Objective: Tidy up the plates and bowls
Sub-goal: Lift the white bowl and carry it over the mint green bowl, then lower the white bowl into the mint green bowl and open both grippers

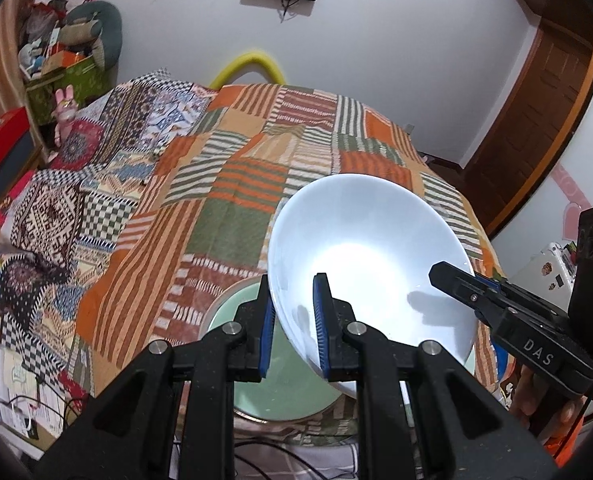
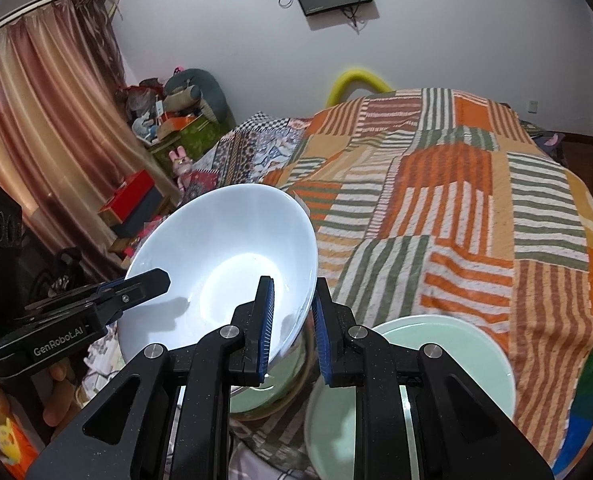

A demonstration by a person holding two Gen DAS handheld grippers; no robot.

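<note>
Two grippers: both are clamping the same glossy white ceramic bowl [image 1: 372, 256], one on each side of its rim.
Left gripper [image 1: 294, 326]: its ribbed blue rubber pads [image 1: 321, 320] are pinching the thin rim, one finger inside, one outside.
Right gripper [image 2: 294, 330]: it is gripping the opposite rim likewise, black matte fingers closed on the smooth wall.
White bowl: it is hanging tilted, its wide, shallow, round inside facing the cameras, above the pale green plates.
Smooth pale green round plate [image 2: 448, 360]: it is lying flat below the bowl, to its right in the right wrist view.
Second pale green plate [image 1: 280, 376]: it is sitting under the bowl.
Striped patchwork quilt [image 1: 232, 184]: it is stretching out behind the bowl, soft, woven, in orange, green and cream.
</note>
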